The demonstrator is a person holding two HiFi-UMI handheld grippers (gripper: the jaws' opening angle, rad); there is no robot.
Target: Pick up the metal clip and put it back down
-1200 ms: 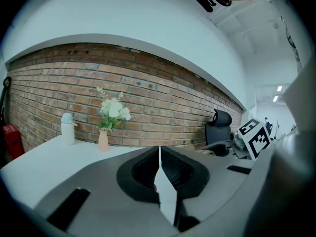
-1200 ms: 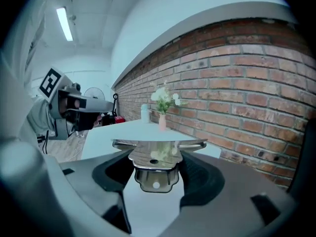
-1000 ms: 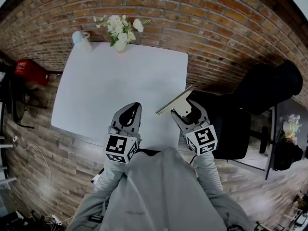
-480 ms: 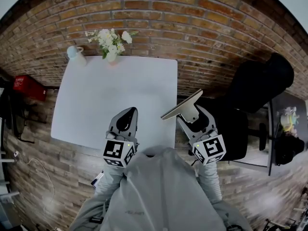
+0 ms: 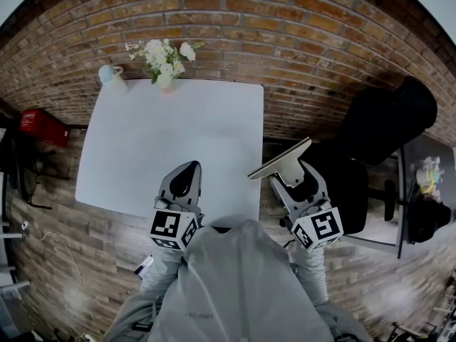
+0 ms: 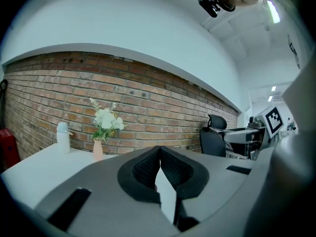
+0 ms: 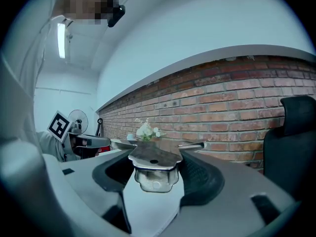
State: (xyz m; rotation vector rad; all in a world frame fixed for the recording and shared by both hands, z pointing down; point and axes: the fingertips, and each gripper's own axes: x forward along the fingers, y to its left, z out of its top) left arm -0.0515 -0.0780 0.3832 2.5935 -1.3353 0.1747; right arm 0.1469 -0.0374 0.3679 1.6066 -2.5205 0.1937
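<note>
Right gripper (image 5: 292, 177) has drifted right, past the white square bench (image 5: 142, 134), clamped on the flat silver metal clip (image 5: 280, 160). Left gripper (image 5: 187, 173) closed, empty. Pick done; put-down pending.

Metal clip (image 7: 152, 156) between jaws of right claw (image 7: 156, 168)

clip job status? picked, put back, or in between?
Pick looks done: the right gripper is shut on the metal clip, held in the air by the white table's right edge. That hold is the step in hand. The left gripper is shut on nothing. Left: set the clip down and release.
</note>
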